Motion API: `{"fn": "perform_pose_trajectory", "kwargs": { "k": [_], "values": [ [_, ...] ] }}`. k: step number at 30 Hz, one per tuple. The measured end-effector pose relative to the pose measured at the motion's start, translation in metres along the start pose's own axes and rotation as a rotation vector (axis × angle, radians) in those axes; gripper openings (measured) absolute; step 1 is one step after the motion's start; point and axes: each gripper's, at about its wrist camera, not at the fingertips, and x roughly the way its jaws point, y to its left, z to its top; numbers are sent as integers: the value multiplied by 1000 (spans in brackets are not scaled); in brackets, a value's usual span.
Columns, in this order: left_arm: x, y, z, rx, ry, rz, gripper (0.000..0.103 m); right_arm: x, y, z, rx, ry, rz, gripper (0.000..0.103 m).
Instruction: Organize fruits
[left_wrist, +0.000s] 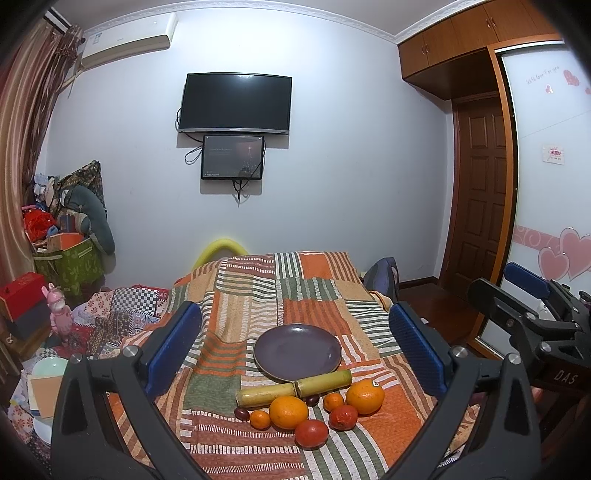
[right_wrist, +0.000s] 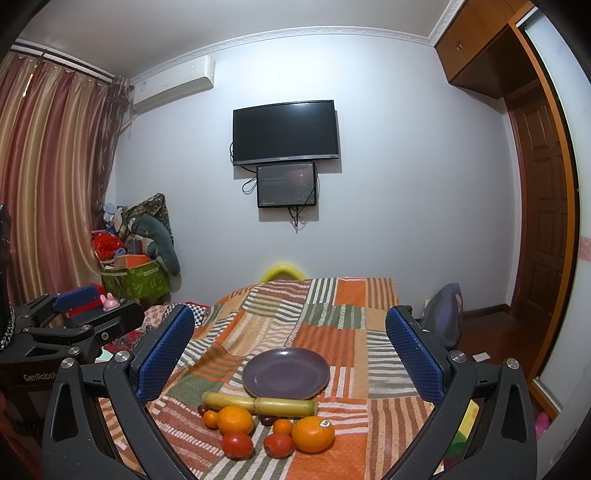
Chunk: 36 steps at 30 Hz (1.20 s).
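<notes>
Both grippers hover above the bed, jaws spread wide, nothing held: left gripper (left_wrist: 293, 349), right gripper (right_wrist: 290, 345).

Landmark: the round dark-purple glazed plate (left_wrist: 297, 350), bare, sitting on the orange-green-white striped patchwork quilt (left_wrist: 314, 291). All the fruit lies just in front of the plate.

- Yellow-green jointed cane stalk (left_wrist: 295, 387) — touching the plate's near rim; looks stiff, smooth, likely slippery. Grip judged best mid-length, across the width.
- Two large oranges, one nearer the left (left_wrist: 289, 412), one with a sticker (left_wrist: 365, 396) — firm, pebbled rind, probably the heaviest; clamp across the widest part.
- Two small tangerines (left_wrist: 260, 420) (left_wrist: 333, 401) — light, softer peel.
- Two red tomato-like fruits (left_wrist: 311, 434) (left_wrist: 343, 417) — glossy, thin-skinned; light squeeze advised.
- Small dark-red date-like fruits (left_wrist: 242, 412) — tiny, may roll.

Quilt is soft, rumpled — footing uneven.
</notes>
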Motion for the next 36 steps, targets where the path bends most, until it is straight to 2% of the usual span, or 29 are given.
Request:
{"fn": "perform_pose_trajectory", "kwargs": {
  "k": [18,20,22,27,32,36],
  "values": [
    [2,0,0,-5,7,-2,103,7,-6,-3,23,25,-2,103],
    [4,1,-1,-8,15,-9,97,10,-9,-4,34,36,0,103],
    [10,1,-2,-7,34,-10,90,14,-12,-8,38,49,-11,102],
    [29,5,-7,-19,88,-19,87,28,-17,-20,20,102,-29,90],
    [62,12,-20,-19,176,-24,76,45,-29,-36,18,172,-10,86],
    [93,20,-38,-26,262,-17,69,63,-38,-53,7,261,-7,86]
  ]
}}
